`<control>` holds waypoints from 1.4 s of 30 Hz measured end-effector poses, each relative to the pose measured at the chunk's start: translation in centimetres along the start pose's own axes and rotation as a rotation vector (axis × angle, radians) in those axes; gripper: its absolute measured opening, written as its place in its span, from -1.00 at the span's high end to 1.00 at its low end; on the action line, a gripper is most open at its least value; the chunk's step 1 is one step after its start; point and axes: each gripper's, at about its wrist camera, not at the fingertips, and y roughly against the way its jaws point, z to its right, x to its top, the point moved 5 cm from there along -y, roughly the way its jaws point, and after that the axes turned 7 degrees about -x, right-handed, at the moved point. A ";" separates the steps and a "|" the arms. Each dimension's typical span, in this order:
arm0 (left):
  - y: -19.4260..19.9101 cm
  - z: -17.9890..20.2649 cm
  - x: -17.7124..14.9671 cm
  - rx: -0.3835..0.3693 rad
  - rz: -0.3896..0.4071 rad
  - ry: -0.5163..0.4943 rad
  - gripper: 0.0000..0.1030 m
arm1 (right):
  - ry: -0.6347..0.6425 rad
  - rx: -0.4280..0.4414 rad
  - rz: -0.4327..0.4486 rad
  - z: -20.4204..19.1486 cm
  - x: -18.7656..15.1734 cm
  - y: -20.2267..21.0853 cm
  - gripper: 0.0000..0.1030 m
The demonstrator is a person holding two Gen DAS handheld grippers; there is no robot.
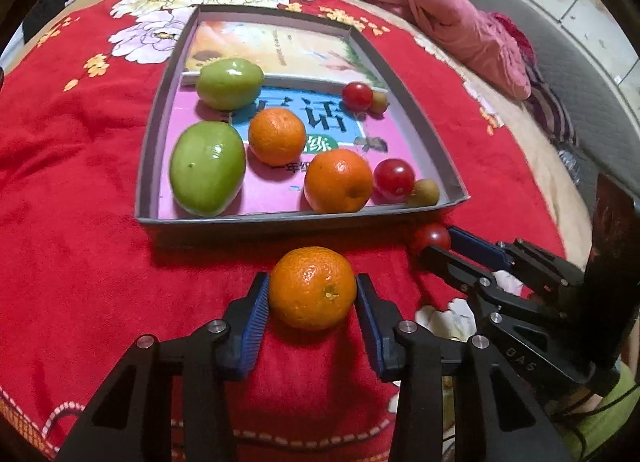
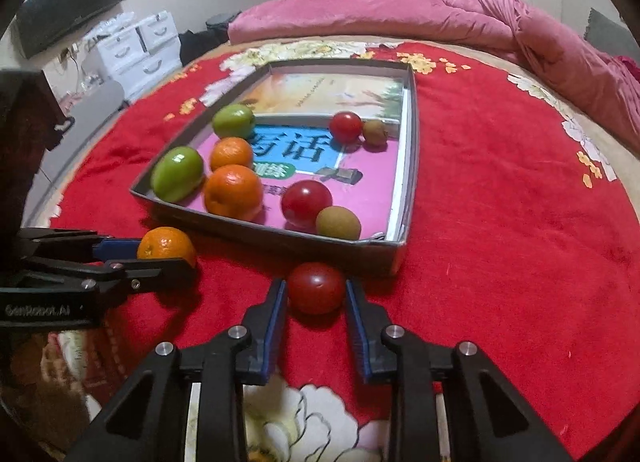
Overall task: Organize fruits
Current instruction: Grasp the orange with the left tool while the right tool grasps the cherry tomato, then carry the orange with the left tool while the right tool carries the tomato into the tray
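1. A shallow grey cardboard tray [image 1: 148,150] sits on the red flowered bed blanket [image 1: 72,182], lined with printed books: a pink-and-blue one near, a pale orange one far.
2. Inside the tray, left side: two smooth green fruits, the near one [image 1: 207,173] larger in view, the far one [image 1: 229,82] behind it.
3. Middle of the tray: two round oranges, one near [image 1: 338,180], one farther [image 1: 277,136].
4. Right side: two glossy red tomatoes, near [image 1: 394,178] and far [image 1: 357,96], each with a small brownish-green round fruit just beside it on the right, near [image 1: 424,193] and far [image 1: 379,101].
5. That makes eight pieces in the tray, two of each kind.
6. Outside, just near of the tray's near wall, a third orange [image 1: 312,288] rests on the blanket, and the left claw [image 1: 312,294] is clamped on it, blue pads pressing both sides.
7. To its right, a third red tomato [image 2: 316,288] lies on the blanket, gripped by the right claw [image 2: 316,294], pads against it.
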 end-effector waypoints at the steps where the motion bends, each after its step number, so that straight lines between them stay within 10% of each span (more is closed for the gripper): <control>1: 0.5 0.0 0.1 -0.004 0.009 0.002 0.16 | -0.004 0.006 0.007 0.0 0.1 0.5 0.41; 18: 9.0 0.7 6.3 0.016 0.256 -0.002 0.16 | -0.035 -0.013 0.235 1.3 6.0 7.7 0.41; 42: 1.4 0.5 6.7 0.073 0.131 -0.039 0.15 | 0.080 0.036 0.139 -2.8 5.8 2.4 0.41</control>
